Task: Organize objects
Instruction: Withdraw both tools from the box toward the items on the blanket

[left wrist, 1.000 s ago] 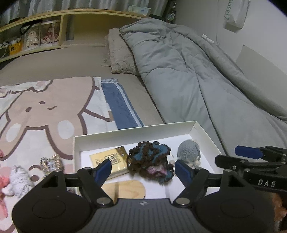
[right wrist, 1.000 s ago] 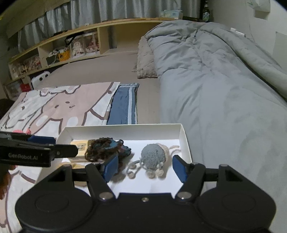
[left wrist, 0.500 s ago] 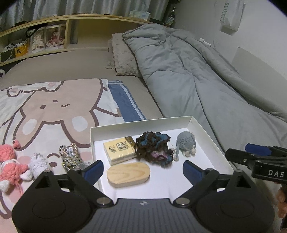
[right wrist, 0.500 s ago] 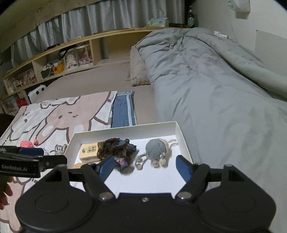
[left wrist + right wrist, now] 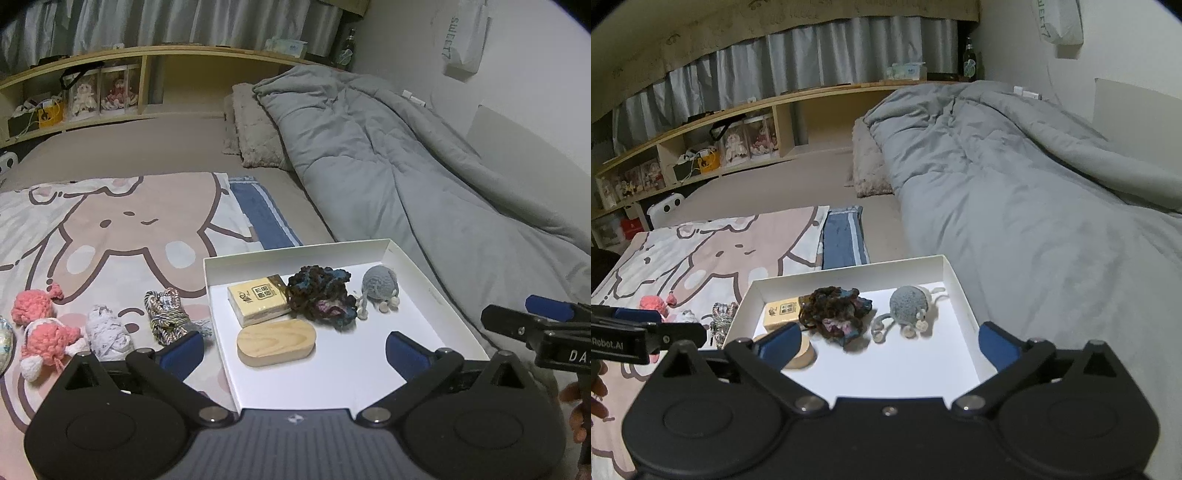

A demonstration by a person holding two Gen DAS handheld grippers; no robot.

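Blue-padded jaws of both tools have just been opening and now stand wide apart with nothing between them: the left tool (image 5: 293, 345) hangs over the near half of the white box (image 5: 413, 258), the right tool (image 5: 888, 341) over the same box from its right side. Compared with a second ago, both views take in more of the bed, so both tools have drawn back and up from the box.

Inside the box, the grey knit creature (image 5: 378, 284) lies toward the far right corner and the dark yarn bundle (image 5: 321, 297) just left of it; each has been let go and lies free. Left of the bundle sit a yellow block (image 5: 256, 301) and, nearer, a wooden oval (image 5: 277, 341).

Left of the box, on the cartoon blanket (image 5: 110, 229), a braided cord (image 5: 164, 319), a pale yarn ball (image 5: 107, 332) and a pink knit toy (image 5: 40, 325) are not yet boxed. By my judgement those come next, the cord being nearest the left tool.
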